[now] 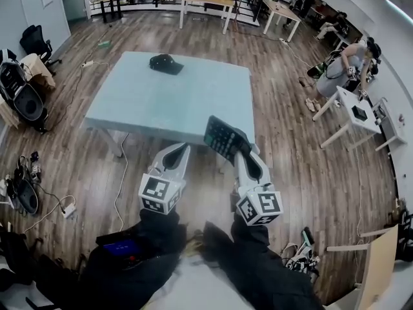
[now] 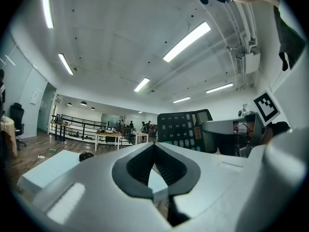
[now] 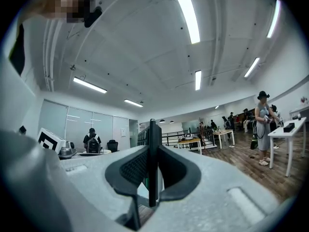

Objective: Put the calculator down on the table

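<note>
A black calculator [image 1: 223, 137] is held up in the air over the near edge of the pale blue table [image 1: 142, 102], clear of its top. My right gripper [image 1: 241, 152] is shut on it. In the right gripper view the calculator [image 3: 154, 132] stands edge-on, pinched between the two dark pads [image 3: 133, 170] of the right gripper [image 3: 154, 151]. My left gripper [image 1: 183, 148] hovers level beside it on the left, jaws shut with nothing in them. From the left gripper view, the left gripper [image 2: 154, 146] points over the table [image 2: 46, 170], and the calculator [image 2: 182, 128] shows its keys at the right.
A black cap [image 1: 166, 63] lies at the table's far side, and the cap [image 2: 87, 155] is small in the left gripper view. White desks [image 1: 358, 115] and a person [image 1: 345, 66] are at the right. Bags and cables [image 1: 26, 186] lie on the wooden floor at the left.
</note>
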Motion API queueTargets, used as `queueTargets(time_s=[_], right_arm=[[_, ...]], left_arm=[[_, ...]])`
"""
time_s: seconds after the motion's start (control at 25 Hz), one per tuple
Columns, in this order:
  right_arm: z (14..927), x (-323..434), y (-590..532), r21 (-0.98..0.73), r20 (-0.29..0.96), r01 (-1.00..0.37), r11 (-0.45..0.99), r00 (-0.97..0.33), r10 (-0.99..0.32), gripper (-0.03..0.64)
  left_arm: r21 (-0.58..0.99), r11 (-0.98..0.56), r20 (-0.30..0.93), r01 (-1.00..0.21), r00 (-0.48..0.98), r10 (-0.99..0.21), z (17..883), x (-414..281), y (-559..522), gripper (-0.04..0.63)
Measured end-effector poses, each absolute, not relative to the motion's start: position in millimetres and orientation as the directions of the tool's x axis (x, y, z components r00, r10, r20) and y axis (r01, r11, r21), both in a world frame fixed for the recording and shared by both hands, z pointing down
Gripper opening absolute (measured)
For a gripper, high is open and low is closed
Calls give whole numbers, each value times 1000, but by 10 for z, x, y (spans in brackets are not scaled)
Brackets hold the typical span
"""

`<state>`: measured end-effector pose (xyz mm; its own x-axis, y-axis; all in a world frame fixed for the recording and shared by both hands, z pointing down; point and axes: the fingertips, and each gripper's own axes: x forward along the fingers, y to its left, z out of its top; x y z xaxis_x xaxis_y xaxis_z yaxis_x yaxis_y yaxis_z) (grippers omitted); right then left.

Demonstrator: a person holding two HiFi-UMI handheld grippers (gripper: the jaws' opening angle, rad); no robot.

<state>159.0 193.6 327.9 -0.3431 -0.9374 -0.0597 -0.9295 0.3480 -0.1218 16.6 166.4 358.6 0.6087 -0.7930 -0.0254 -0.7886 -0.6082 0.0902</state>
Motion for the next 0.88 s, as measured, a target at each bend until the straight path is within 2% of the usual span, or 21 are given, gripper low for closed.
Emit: queueTargets(time_s=[0.48, 0.88], right_arm=[[3273, 1241, 1852, -184, -77, -906, 381, -373, -925, 51], [3582, 925, 1962, -214, -15, -909, 357, -363, -932, 51]], left_arm=[[118, -563, -9, -818, 566, -824, 3680, -342, 1666, 0], [164, -571, 45, -804, 584, -810, 4002, -649, 1782, 0]])
